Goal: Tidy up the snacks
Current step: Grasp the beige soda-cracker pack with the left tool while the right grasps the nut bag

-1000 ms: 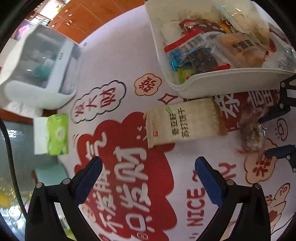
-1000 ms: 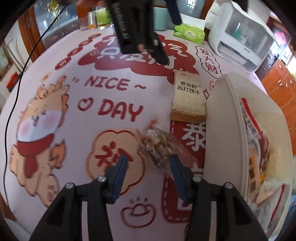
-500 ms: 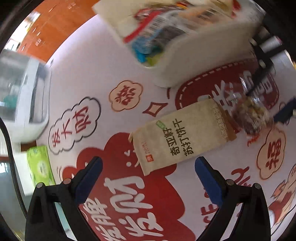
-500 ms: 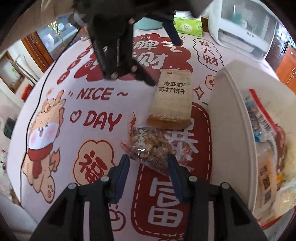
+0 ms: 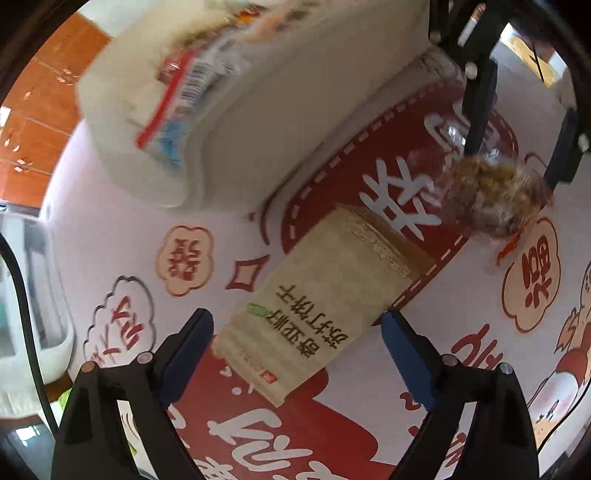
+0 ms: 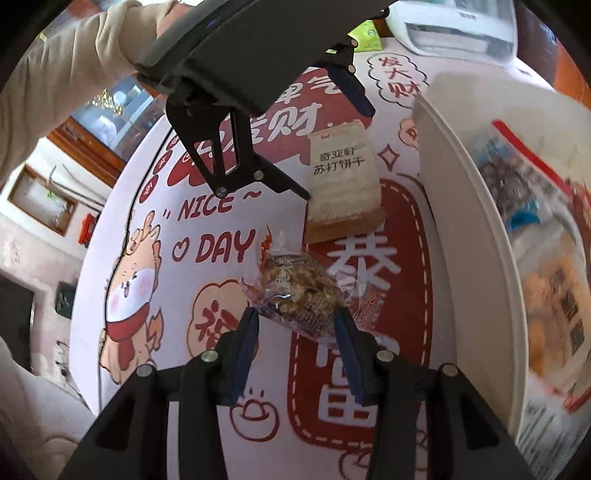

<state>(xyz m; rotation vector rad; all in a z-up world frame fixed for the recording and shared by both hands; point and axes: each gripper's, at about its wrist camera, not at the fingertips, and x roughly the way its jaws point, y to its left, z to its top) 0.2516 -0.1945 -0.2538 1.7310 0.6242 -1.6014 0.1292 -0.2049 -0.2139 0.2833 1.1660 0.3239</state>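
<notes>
A tan cracker pack (image 5: pixel 317 314) lies flat on the printed tablecloth; it also shows in the right wrist view (image 6: pixel 341 184). My left gripper (image 5: pixel 297 332) is open, its blue pads on either side of the pack's near end. A clear bag of brown snacks (image 6: pixel 297 291) lies in front of my right gripper (image 6: pixel 295 325), whose jaws stand apart around the bag's near end; the bag also shows in the left wrist view (image 5: pixel 491 195). A white bin (image 6: pixel 458 206) holding several wrapped snacks stands to the right of both items.
A white appliance (image 6: pixel 454 33) and a green tissue pack (image 6: pixel 365 37) stand at the table's far end. The left gripper's black frame (image 6: pixel 236 92) hangs over the table ahead of my right gripper. The bin wall (image 5: pixel 280 110) is close beside the cracker pack.
My left gripper has moved forward and down until its open jaws straddle the cracker pack. My right gripper has closed in on the snack bag, its jaws now around the bag's near end.
</notes>
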